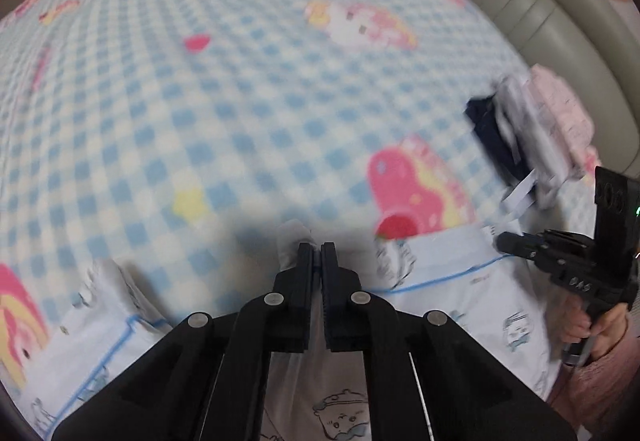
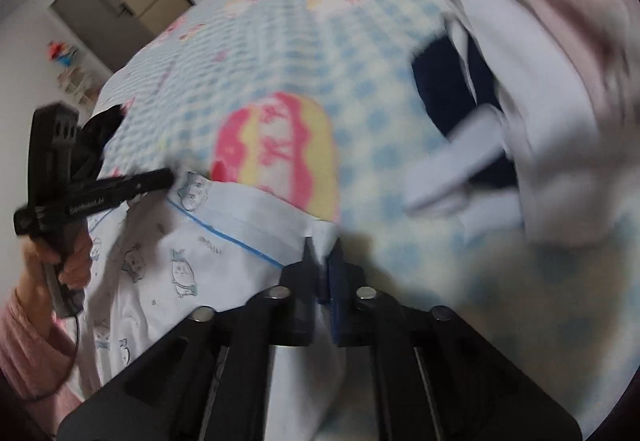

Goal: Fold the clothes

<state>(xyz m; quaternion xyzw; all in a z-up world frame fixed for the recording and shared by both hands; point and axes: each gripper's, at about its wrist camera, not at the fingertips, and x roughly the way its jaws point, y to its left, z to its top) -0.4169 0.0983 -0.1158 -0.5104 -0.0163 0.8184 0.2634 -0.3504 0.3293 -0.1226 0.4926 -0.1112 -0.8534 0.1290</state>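
Bed cover (image 1: 240,81): soft, fluffy fleece cloth, matt, with a blue-and-white check and pink cartoon print. Garment (image 2: 208,265): thin, smooth white woven cloth, matt, with small printed cartoon figures and a blue piping line. Left gripper (image 1: 317,253) and right gripper (image 2: 322,253): matt black plastic, with bright, shiny metal pivot pins (image 1: 273,298). Headboard (image 1: 540,13): grey padded upholstery with a slight sheen, ribbed. Stacked clothes (image 1: 532,129): matt cloth, dark navy, white and pink. Sleeve (image 2: 28,353): pink knit cloth, matt
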